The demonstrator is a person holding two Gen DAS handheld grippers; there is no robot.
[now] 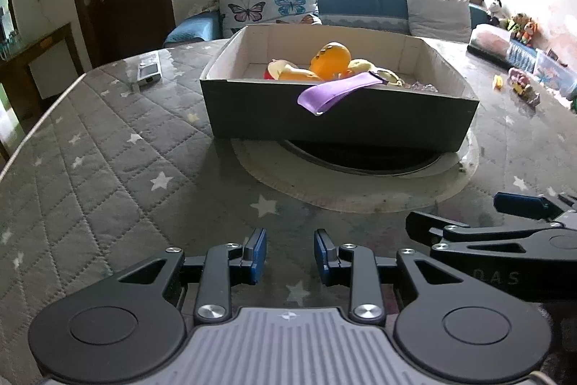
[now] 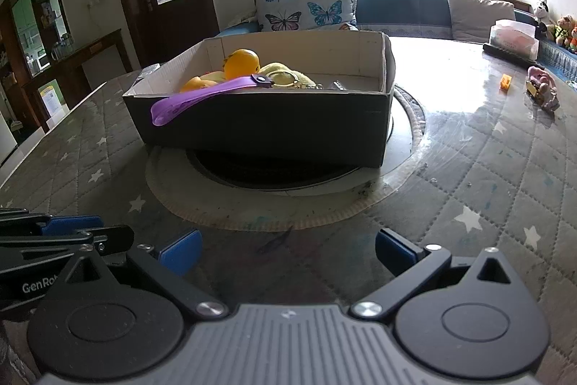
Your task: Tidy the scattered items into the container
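Both grippers hover low in front of the box (image 1: pixel 339 118), left gripper (image 1: pixel 290 257) narrowly parted, right gripper (image 2: pixel 288 253) wide, both empty. A purple strap (image 1: pixel 337 91) droops over the box's near wall (toys already inside); nudging it fully in looks best.

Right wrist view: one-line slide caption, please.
Open right gripper faces toy-filled box, purple strap draped over its rim.
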